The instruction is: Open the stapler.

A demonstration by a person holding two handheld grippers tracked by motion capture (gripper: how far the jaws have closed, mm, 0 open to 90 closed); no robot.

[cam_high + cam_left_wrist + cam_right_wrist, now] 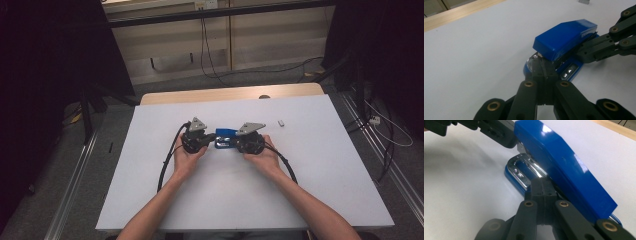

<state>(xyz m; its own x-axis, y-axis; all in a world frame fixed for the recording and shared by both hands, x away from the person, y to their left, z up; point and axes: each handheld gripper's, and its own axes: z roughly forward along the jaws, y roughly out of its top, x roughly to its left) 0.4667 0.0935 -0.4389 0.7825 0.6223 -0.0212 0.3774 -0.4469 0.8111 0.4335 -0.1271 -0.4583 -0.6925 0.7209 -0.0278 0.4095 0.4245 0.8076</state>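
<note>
A blue stapler (pixel 226 137) lies on the white table (pixel 310 170), its blue lid (pixel 565 38) tilted up off the base. My left gripper (pixel 210 139) meets its left end, jaws shut together, tips (pixel 542 67) pressed under the lid's front at the metal nose. My right gripper (pixel 237 143) comes from the other end. Its jaws are shut too, and the tips (pixel 541 181) pinch the chrome staple channel (pixel 524 167) beside the lid (pixel 564 167). The right gripper's black fingers (pixel 596 46) reach in between lid and base. The left gripper's fingers (pixel 499 135) show at the far end.
A small grey piece (pixel 281 122) lies on the table right of and behind the stapler. A wooden strip (pixel 230 94) runs along the table's far edge. Black cables (pixel 167 165) trail from both grippers across the white top. Dark stands and floor cables surround the table.
</note>
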